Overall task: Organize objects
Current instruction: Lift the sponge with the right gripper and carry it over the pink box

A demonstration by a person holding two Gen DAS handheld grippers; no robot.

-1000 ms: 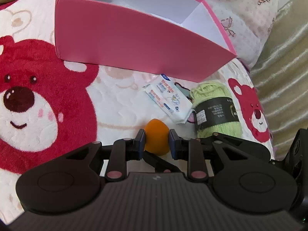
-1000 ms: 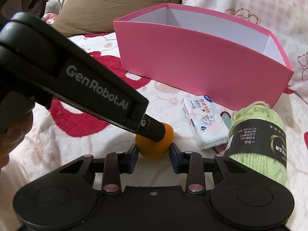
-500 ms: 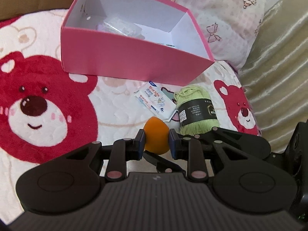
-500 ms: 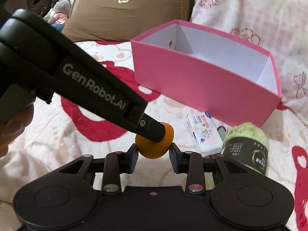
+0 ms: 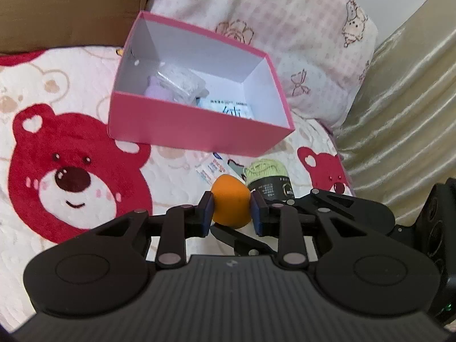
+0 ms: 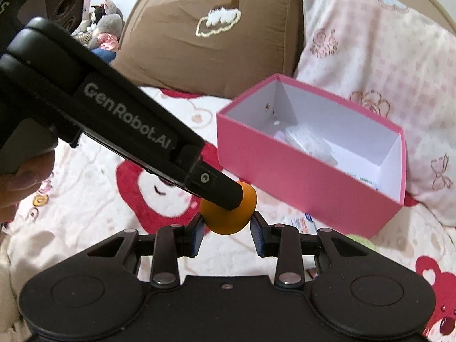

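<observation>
An orange egg-shaped sponge is held up above the bear blanket. My left gripper is shut on the sponge. My right gripper also has its jaws against the sponge from another side, gripping it. The left gripper's finger crosses the right wrist view over the sponge. An open pink box stands beyond, with a clear packet and a white pack inside. A tissue pack and a green yarn ball lie on the blanket in front of the box.
A brown pillow and a pink patterned pillow stand behind the box. A beige curtain hangs at the right. The red bear print covers the blanket at the left.
Both grippers have risen with the sponge between them. The box now shows from higher up, so its inside is visible. The tissue pack and yarn stayed on the blanket.
</observation>
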